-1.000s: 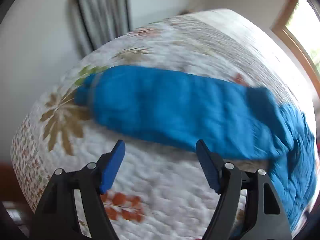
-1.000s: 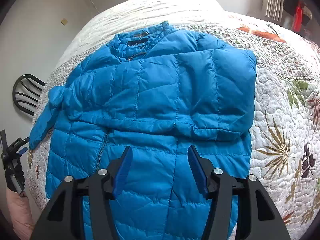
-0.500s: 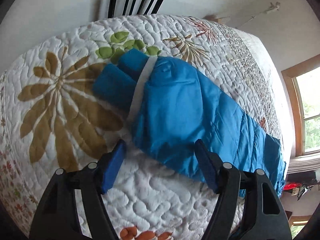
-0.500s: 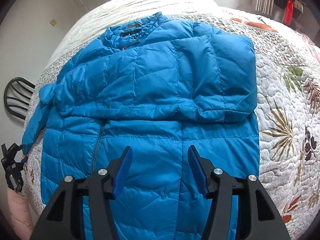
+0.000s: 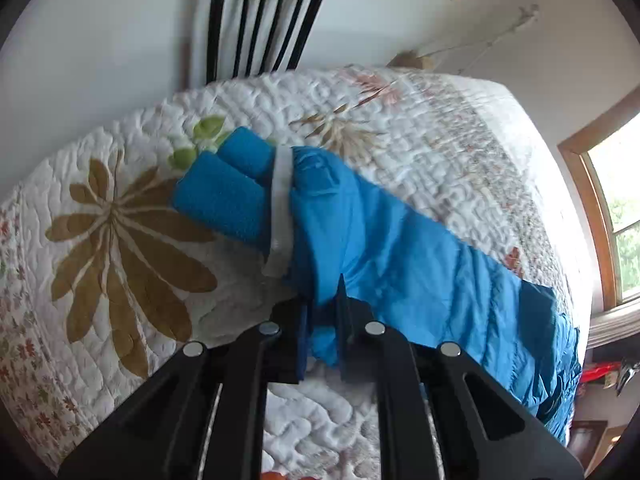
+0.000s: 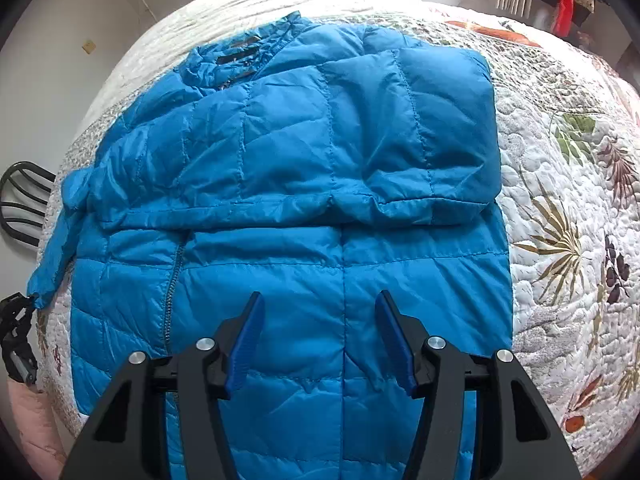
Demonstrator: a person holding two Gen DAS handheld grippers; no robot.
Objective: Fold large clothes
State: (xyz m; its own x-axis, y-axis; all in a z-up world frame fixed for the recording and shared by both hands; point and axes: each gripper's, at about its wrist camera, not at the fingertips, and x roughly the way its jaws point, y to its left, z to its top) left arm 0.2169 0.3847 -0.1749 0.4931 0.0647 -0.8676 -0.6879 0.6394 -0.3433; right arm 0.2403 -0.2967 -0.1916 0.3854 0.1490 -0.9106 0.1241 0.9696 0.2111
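A blue puffer jacket (image 6: 296,184) lies spread on a quilted bedspread (image 6: 560,184). One sleeve is folded across its chest; the other sleeve (image 5: 400,248) stretches out to the left. My left gripper (image 5: 322,320) is shut on that sleeve's near edge, close to the fleece cuff (image 5: 224,196) with its white band. It also shows small in the right wrist view (image 6: 18,320), at the sleeve's end. My right gripper (image 6: 318,340) is open and empty, hovering over the jacket's lower body near the hem.
A black slatted chair (image 5: 256,16) stands beyond the bed's edge, also seen in the right wrist view (image 6: 20,200). A window (image 5: 616,208) is at the far right. White wall surrounds the bed. Bare quilt (image 5: 100,240) lies left of the cuff.
My left gripper moved in toward the sleeve and closed on its edge near the cuff; it was open before. My right gripper shifted slightly over the jacket and stayed open.
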